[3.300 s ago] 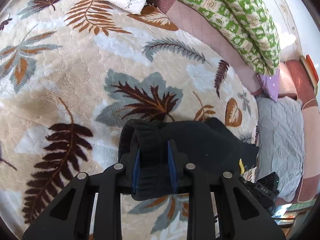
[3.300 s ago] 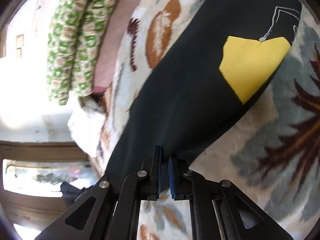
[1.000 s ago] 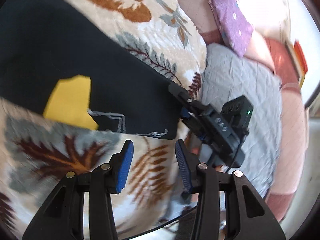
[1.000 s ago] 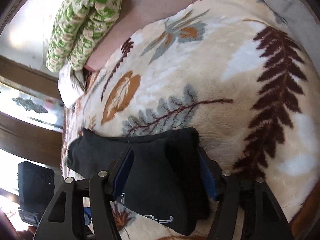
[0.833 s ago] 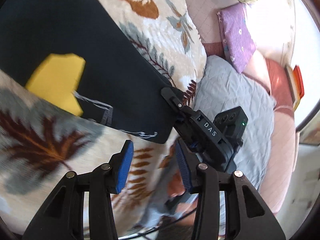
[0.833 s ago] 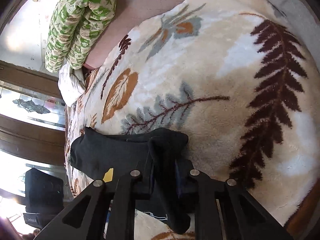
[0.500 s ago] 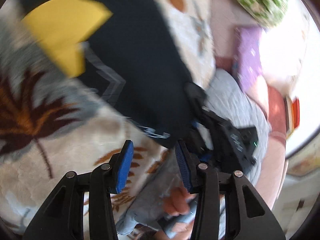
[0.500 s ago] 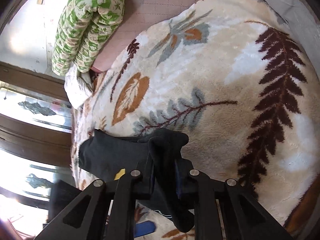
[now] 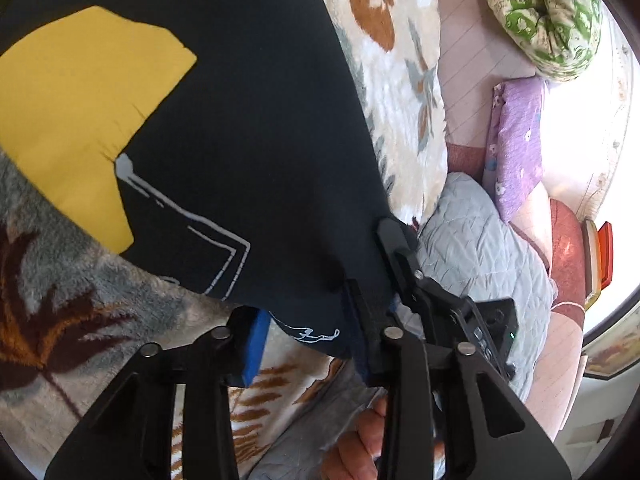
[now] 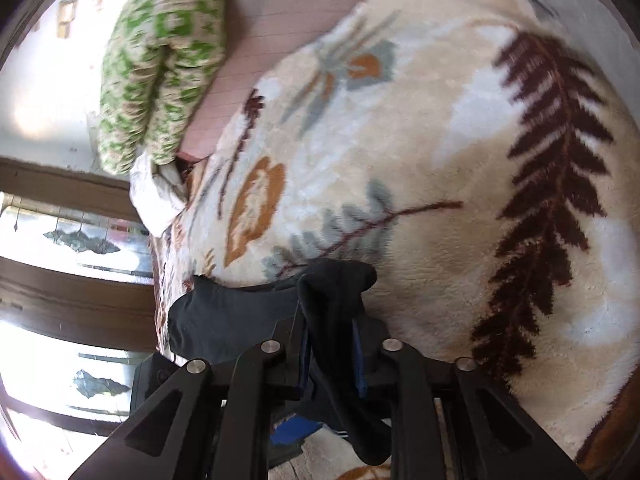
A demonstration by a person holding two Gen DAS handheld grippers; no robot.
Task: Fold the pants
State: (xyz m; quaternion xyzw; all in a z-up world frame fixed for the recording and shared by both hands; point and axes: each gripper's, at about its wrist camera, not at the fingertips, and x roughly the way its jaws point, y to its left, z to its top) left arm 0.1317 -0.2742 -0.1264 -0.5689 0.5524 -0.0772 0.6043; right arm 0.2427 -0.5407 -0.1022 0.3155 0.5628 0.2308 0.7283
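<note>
Grippers flank the black cotton pants [image 9: 256, 128] hem for folding: left gripper [image 9: 306, 330] closing around it, right gripper [image 10: 330, 350] pinching a bunched corner, easing slightly.

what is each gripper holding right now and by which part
Right gripper pinches a bunched edge of the black pants. Left gripper is closing around their hem corner.

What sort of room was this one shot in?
Most likely a bedroom, with the work done on a bed. A plush leaf-print blanket covers the surface under the black pants, a rolled green-patterned quilt lies at its far edge, and a purple pillow sits beside it.
</note>
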